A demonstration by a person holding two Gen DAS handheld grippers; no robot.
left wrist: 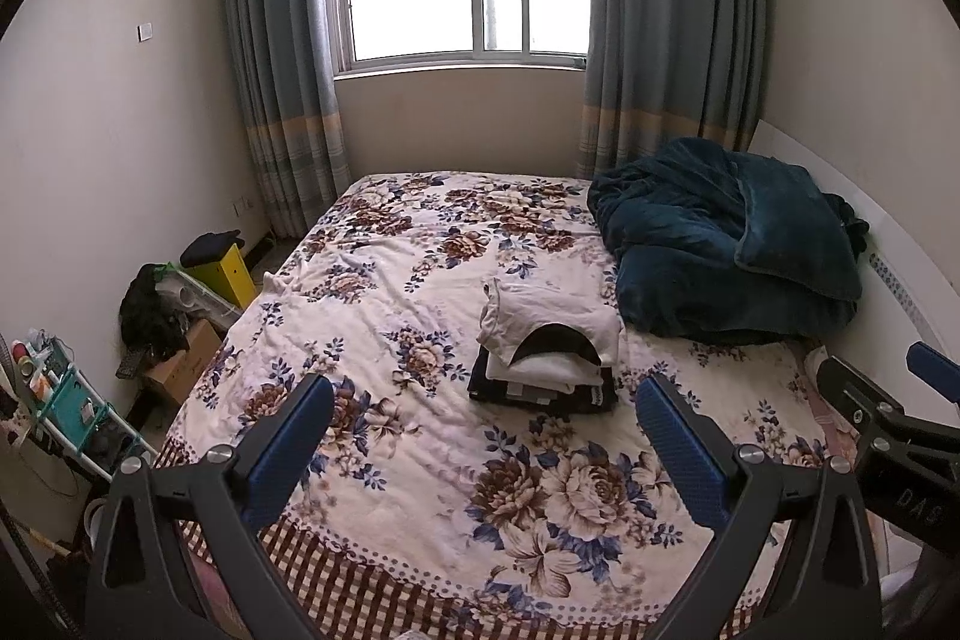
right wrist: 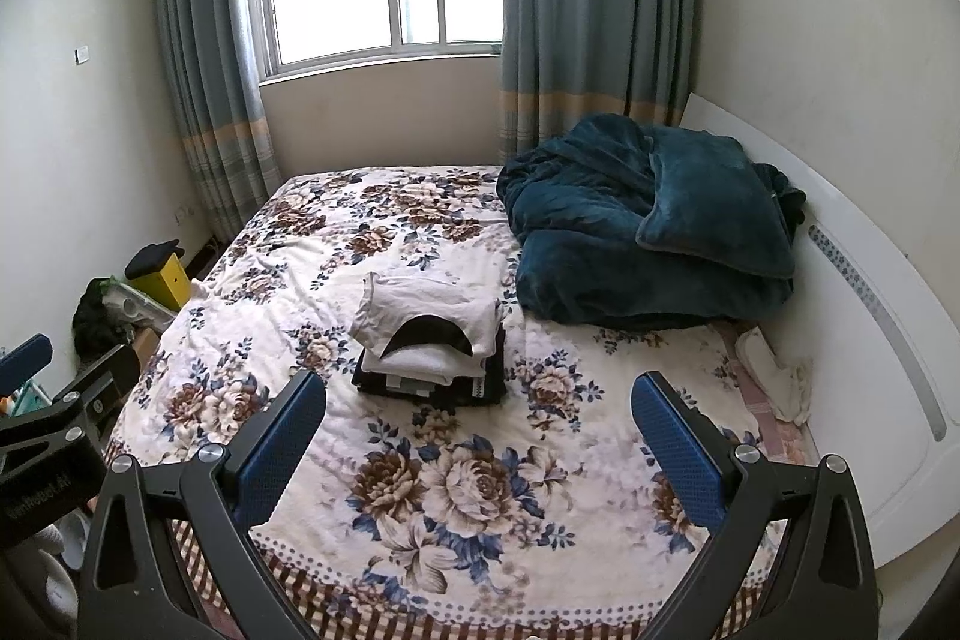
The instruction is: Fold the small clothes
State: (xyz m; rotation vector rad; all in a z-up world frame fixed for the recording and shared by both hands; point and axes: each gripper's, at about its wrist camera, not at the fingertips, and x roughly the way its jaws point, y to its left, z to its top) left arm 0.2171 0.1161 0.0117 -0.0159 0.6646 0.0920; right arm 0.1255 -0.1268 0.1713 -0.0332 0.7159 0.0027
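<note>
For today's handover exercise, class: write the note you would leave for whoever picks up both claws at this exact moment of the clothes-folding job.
Left claw: open, empty, held above the near end of the bed.
Right claw: open, empty, beside the left one, also clear of the bed.
Clothes: one stack of folded clothes sits mid-bed on the floral bedspread, dark pieces at the bottom, white ones on top; the top white garment is folded, with its dark collar showing.
Done: everything in the stack looks folded.
Left: a small white item lies by the headboard; check whether it needs folding. The teal blanket is bunched at the far right.
</note>
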